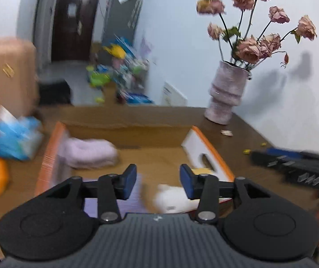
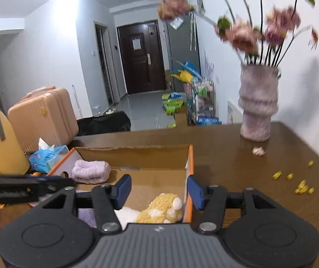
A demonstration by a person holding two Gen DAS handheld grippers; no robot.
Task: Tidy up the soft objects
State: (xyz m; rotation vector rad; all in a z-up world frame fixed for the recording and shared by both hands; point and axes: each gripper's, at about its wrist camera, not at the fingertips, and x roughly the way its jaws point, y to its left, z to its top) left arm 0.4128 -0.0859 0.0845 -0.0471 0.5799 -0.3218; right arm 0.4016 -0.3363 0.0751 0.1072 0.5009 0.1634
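On the brown wooden table (image 2: 237,163) stood the open cardboard box with orange-edged flaps (image 2: 150,151), and I held both grippers above its near end. My left gripper (image 1: 158,182) had its blue pads apart with nothing between them; the jaws stood at a moderate width. My right gripper (image 2: 158,188) was likewise open and empty, somewhat wider.

Inside the box, at the far left corner, lay a rolled pale-lilac fleece towel (image 2: 91,170). At the near right corner, against the right wall, lay a yellow knitted plush paw with white toe pads (image 2: 161,210), and just left of it a white fluffy item (image 2: 126,215), touching it. A flat lilac cloth (image 2: 85,216) showed at the near left, mostly hidden behind my gripper.

Judgement on handling: all four items appeared light, soft and compressible, with no risk of breakage. The fleece roll would likely unroll if taken by an edge; a hold across its middle would be sounder. The plush paw should be pinched across its thick body, not the toes. Fleece is not slippery, so a moderate squeeze should do.

Hazard noted: the ribbed pink ceramic vase of dried roses (image 2: 258,105) stood far right on the table, apart from the box.
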